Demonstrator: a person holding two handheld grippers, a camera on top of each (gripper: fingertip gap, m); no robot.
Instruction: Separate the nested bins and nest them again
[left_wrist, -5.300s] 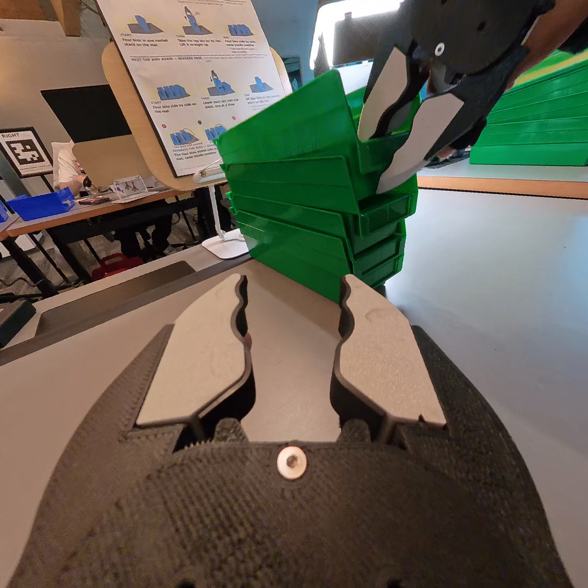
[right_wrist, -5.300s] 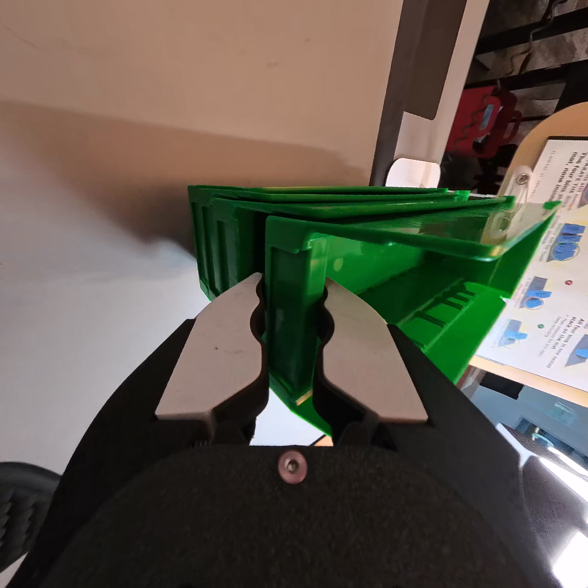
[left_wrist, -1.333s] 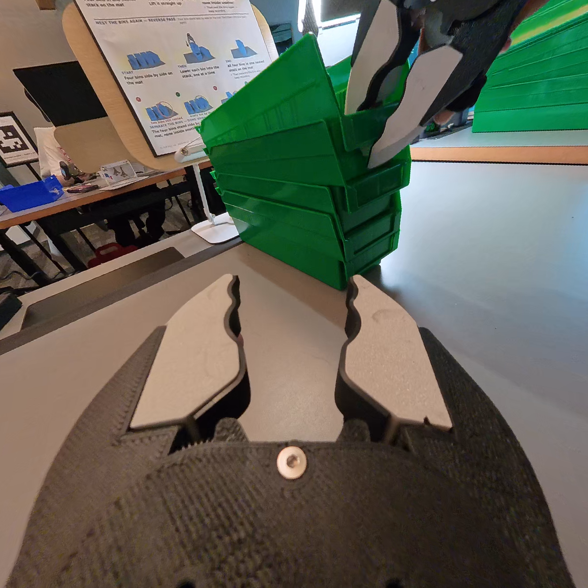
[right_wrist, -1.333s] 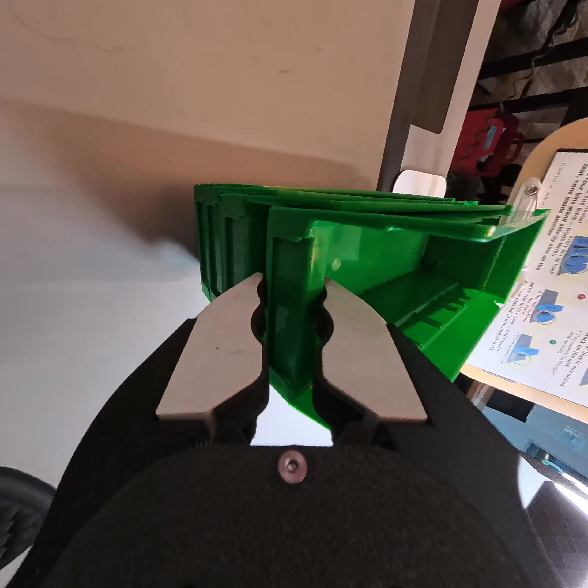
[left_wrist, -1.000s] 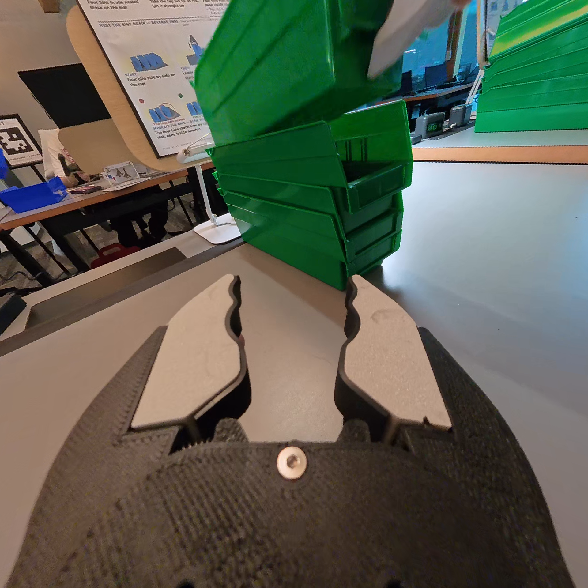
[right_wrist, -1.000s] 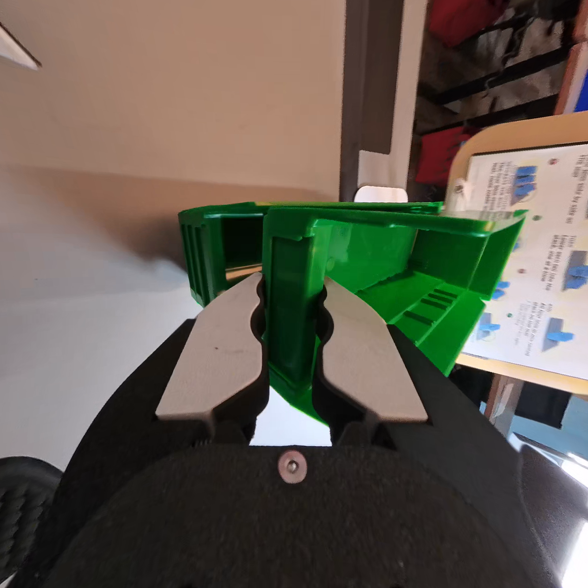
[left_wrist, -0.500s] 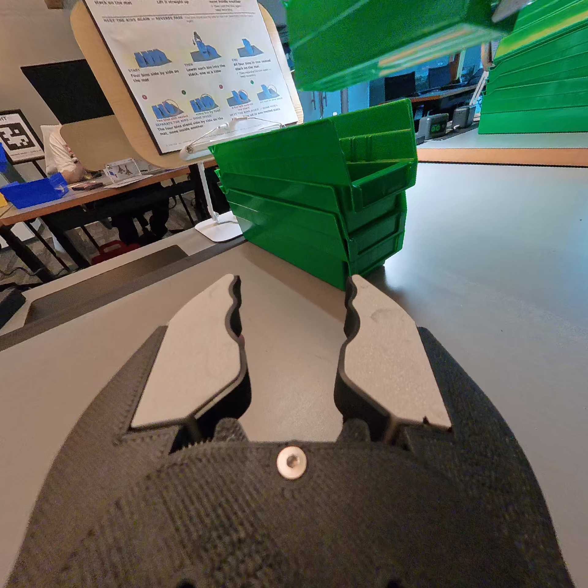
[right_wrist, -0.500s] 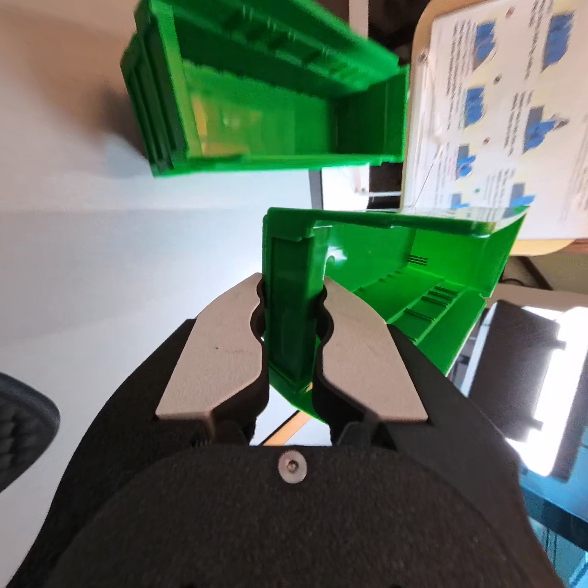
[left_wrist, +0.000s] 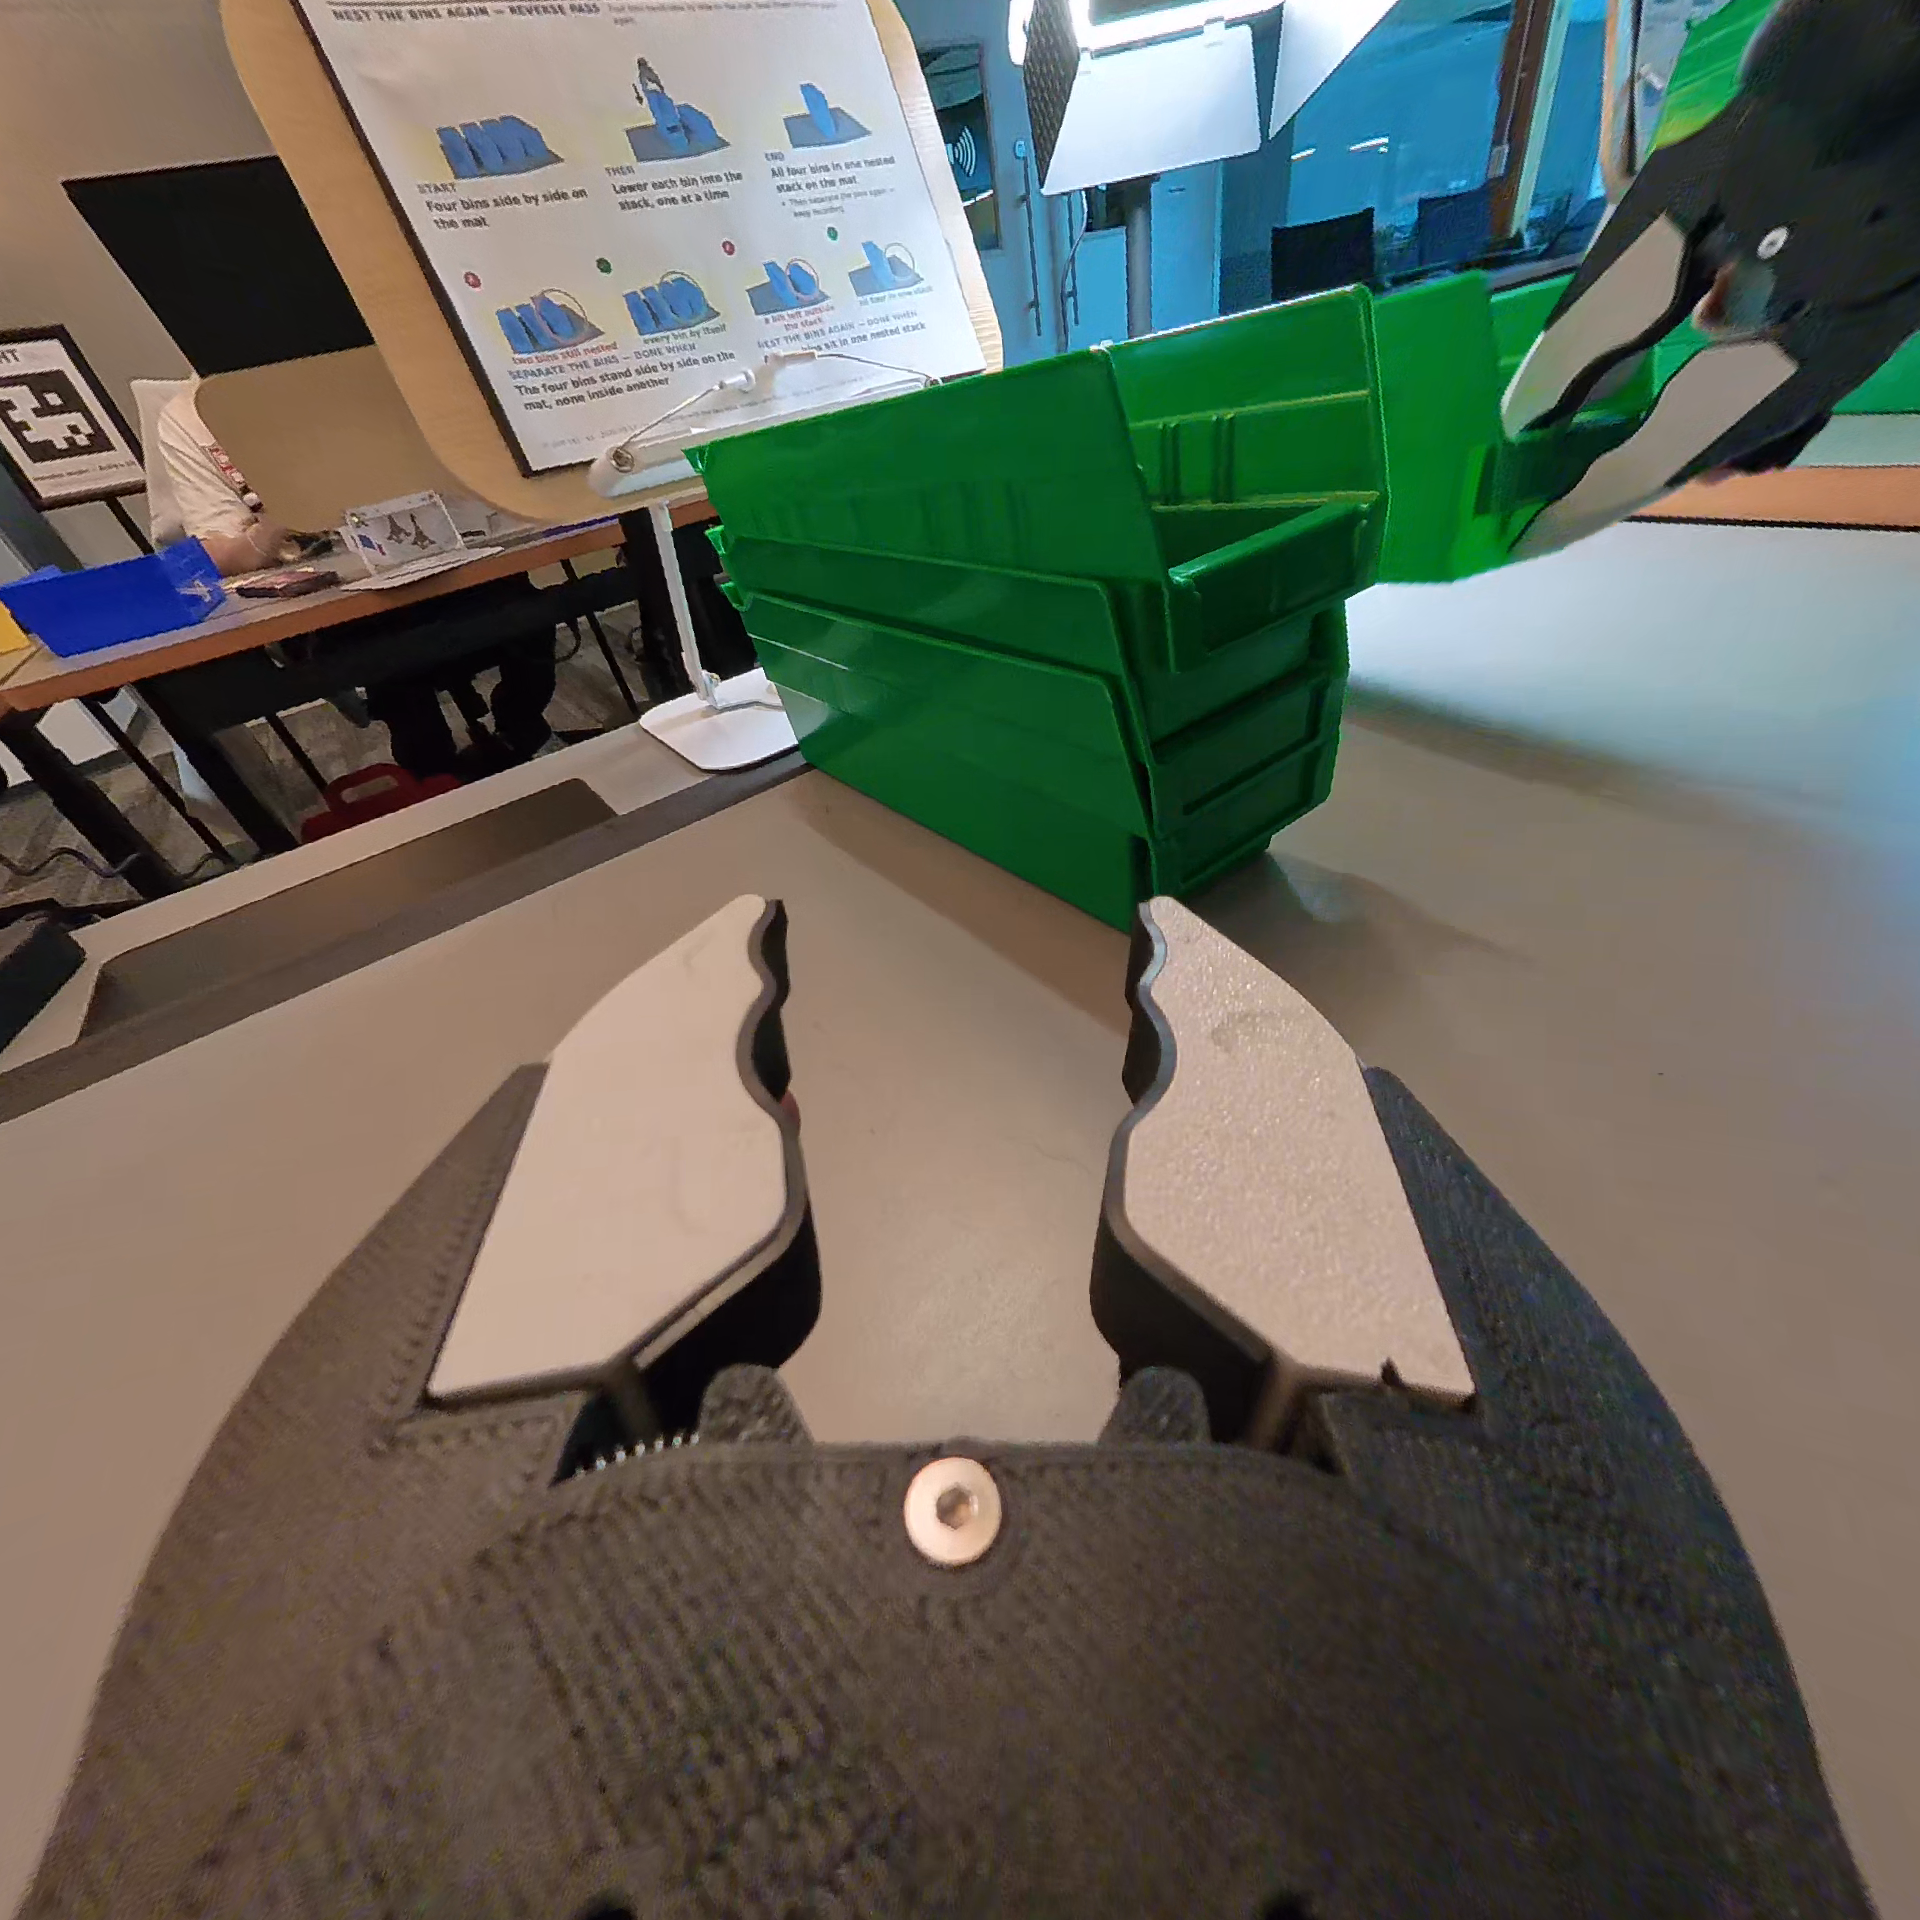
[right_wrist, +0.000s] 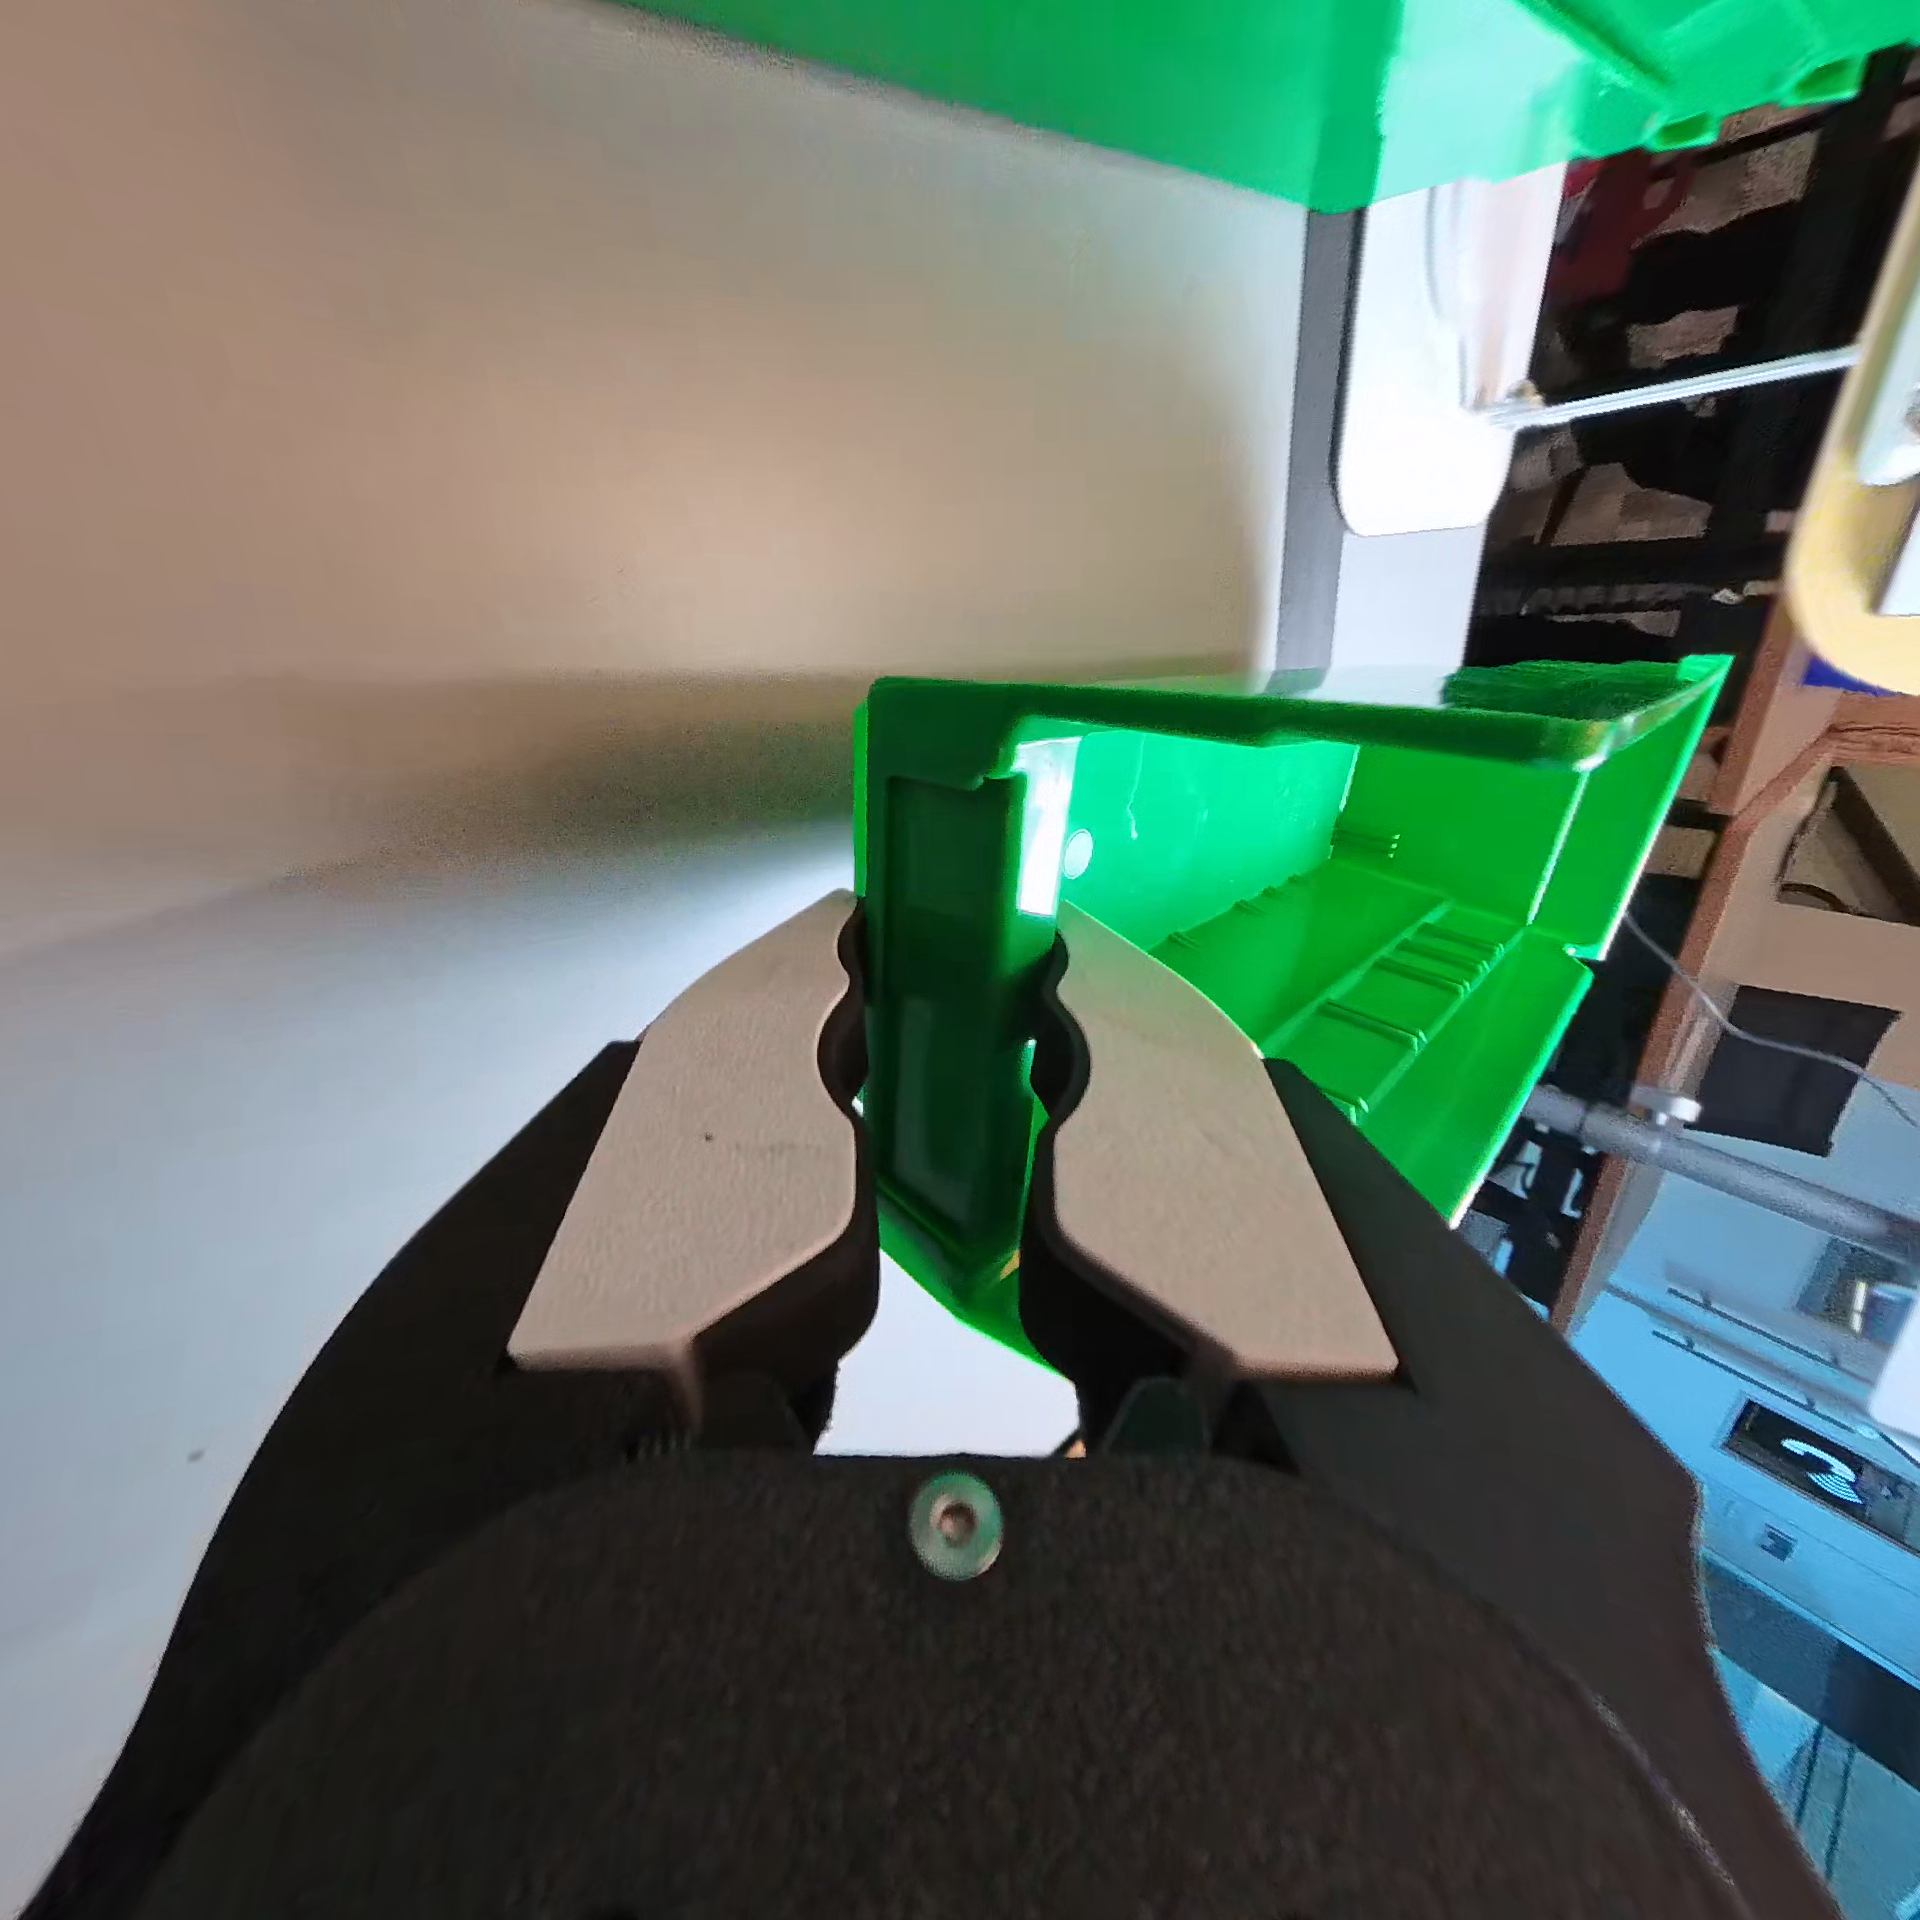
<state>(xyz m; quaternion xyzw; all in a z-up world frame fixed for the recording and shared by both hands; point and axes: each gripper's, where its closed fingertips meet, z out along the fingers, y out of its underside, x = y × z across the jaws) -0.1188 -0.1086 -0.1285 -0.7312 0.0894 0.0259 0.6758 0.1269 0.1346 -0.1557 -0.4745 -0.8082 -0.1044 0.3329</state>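
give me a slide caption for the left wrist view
Open left tongs face three nested green bins while right tongs carry a fourth bin.

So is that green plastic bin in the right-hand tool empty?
Empty. The green plastic bin shows a bare ribbed floor in the right wrist view, with the right gripper's fingers clamped on its front lip.

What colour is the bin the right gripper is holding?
Bright green. The bin clamped in the right gripper shows best in the right wrist view.

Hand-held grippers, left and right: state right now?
Left hand-held gripper: open, empty, above the table.
Right hand-held gripper: shut on a green bin.
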